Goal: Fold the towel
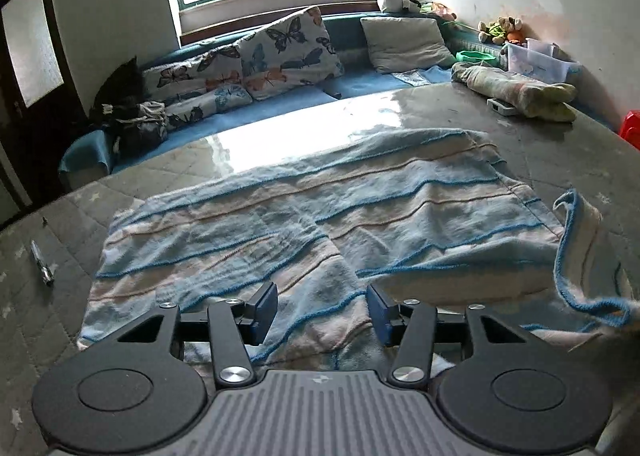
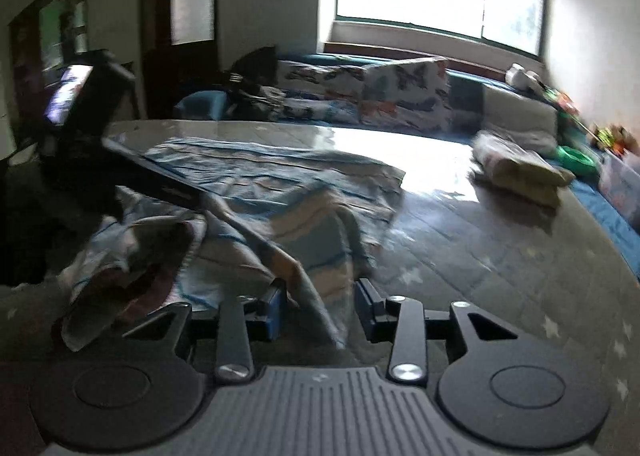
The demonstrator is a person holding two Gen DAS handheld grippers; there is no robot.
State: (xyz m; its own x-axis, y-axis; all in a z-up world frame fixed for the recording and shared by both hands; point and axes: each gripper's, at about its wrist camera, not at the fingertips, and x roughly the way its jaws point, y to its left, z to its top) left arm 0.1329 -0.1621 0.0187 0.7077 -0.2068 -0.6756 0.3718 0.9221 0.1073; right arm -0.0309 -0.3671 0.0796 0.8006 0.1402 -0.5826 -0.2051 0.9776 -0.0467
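Observation:
A blue, white and beige striped towel [image 1: 304, 216] lies spread on the grey quilted table [image 1: 568, 160], its near part doubled over. My left gripper [image 1: 322, 312] hovers open above the towel's near edge, with nothing between its fingers. At the right, one towel corner [image 1: 580, 252] stands lifted off the table. In the blurred right wrist view the towel [image 2: 256, 176] is rumpled, and a raised ridge of it [image 2: 308, 292] runs between the fingers of my right gripper [image 2: 320, 308], which is open. The left tool's dark body [image 2: 88, 124] shows at upper left.
A rolled pale cloth [image 1: 516, 90] and a small white device [image 1: 500, 106] lie at the table's far right. Behind are a clear plastic box [image 1: 536, 62], butterfly pillows [image 1: 288, 52] on a blue bench, and a red stool [image 1: 630, 126]. A small metal object [image 1: 42, 262] lies at left.

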